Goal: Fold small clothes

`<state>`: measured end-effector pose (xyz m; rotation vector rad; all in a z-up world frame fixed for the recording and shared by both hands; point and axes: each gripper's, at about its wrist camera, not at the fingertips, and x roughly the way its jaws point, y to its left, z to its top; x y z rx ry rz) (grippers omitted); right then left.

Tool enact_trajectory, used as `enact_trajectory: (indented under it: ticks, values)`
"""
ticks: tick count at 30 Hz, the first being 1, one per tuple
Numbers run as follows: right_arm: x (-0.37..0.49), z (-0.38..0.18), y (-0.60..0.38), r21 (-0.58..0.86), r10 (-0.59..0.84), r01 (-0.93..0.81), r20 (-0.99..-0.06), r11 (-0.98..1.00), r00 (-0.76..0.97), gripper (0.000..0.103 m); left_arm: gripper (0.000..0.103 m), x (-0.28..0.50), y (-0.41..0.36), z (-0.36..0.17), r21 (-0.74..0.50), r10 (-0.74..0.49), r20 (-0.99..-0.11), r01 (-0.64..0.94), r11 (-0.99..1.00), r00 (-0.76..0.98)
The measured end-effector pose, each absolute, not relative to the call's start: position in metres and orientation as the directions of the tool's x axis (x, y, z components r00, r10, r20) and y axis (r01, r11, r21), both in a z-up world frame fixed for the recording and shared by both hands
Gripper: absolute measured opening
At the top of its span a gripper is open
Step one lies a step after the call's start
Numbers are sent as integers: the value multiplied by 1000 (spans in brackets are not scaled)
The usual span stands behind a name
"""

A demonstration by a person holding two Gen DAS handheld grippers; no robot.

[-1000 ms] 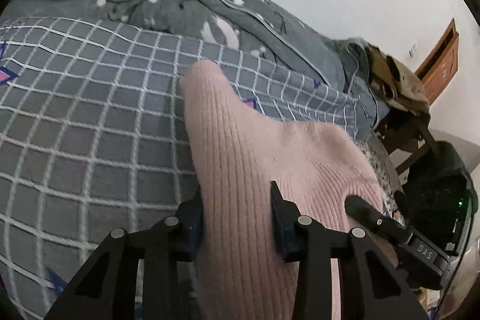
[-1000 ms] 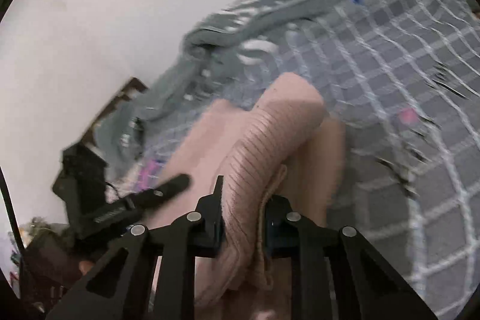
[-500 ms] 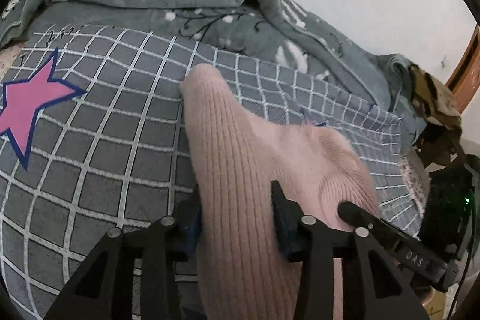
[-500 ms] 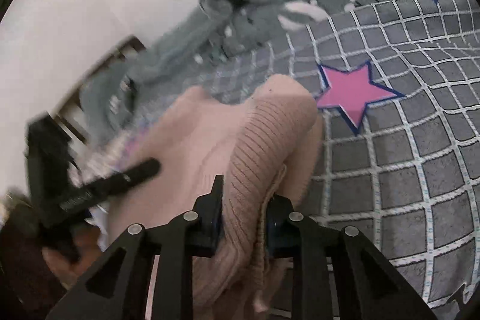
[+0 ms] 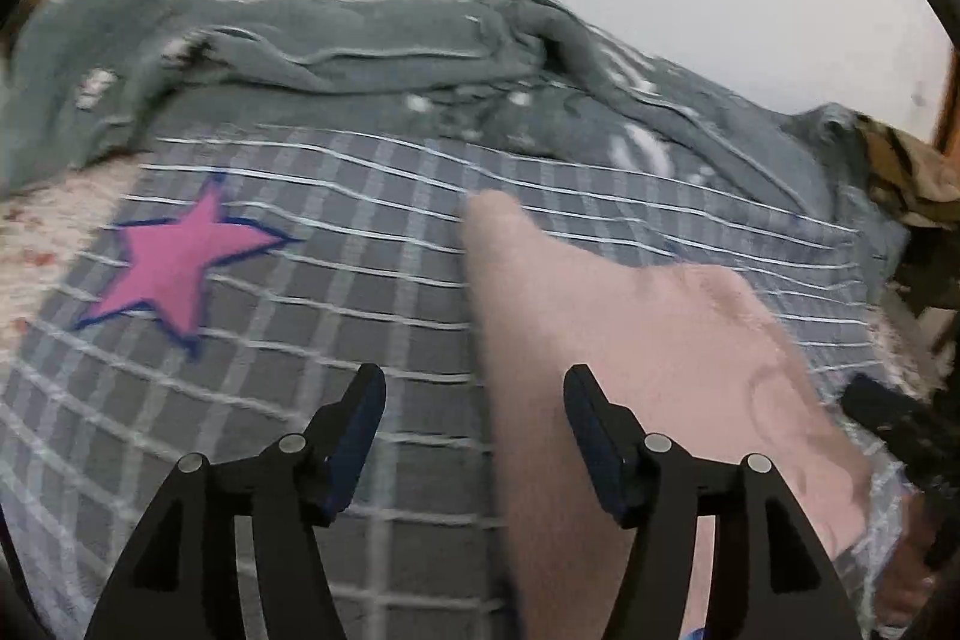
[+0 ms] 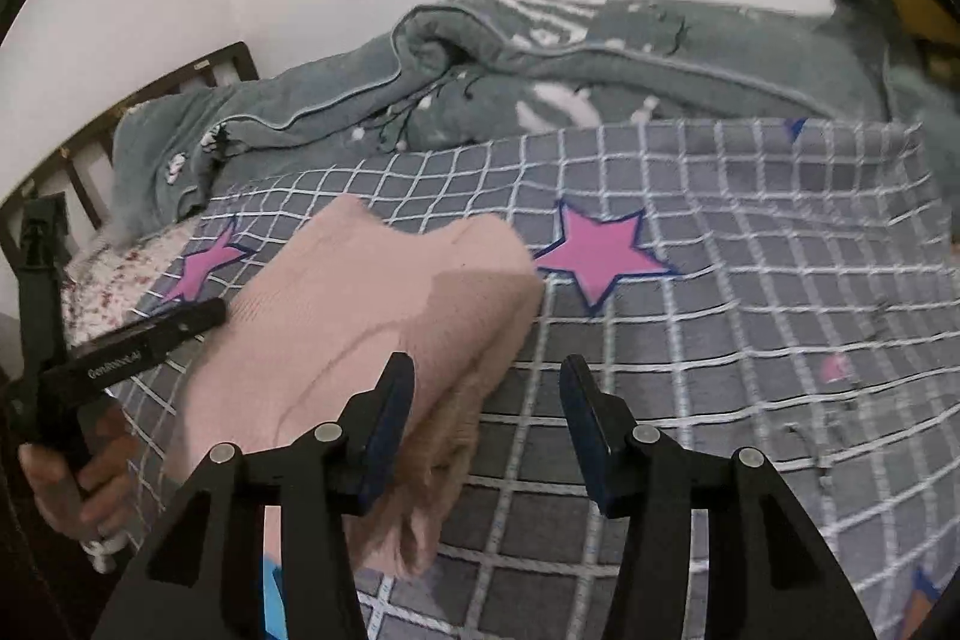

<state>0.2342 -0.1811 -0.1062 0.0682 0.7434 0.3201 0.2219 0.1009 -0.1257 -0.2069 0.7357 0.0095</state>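
Observation:
A pink ribbed knit garment (image 5: 648,364) lies folded on the grey checked bedsheet (image 5: 360,316). My left gripper (image 5: 474,412) is open; the garment's left edge lies between and under its jaws, free of them. In the right wrist view the same garment (image 6: 360,334) lies to the left, and my right gripper (image 6: 486,400) is open, its left jaw over the garment's right edge and its right jaw over bare sheet. The left gripper's body (image 6: 120,352) shows at the far left there.
A rumpled grey-green quilt (image 6: 540,82) lies along the wall behind. Pink stars (image 6: 600,250) mark the sheet. A wooden bed frame (image 6: 90,142) stands at the left. A brown cloth heap (image 5: 906,172) lies at the right edge.
Both grippers were shut on the pink garment and have opened, letting it go. The garment now lies on the sheet.

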Motion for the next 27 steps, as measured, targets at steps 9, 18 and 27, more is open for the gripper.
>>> enact_trajectory:
  ticks: [9,18,27]
  values:
    - [198,-89,-184,144,258,-217,-640,965,724,50,62,169,133,-105,-143,69,-674,-222,964,736]
    - [170,-108,-168,292,395,-270,-600,918,695,39,69,112,148,-110,-79,190,-675,-325,942,713]
    - [164,-121,-159,299,384,-245,-640,922,666,11,69,95,145,-114,-100,175,-637,-305,947,751]
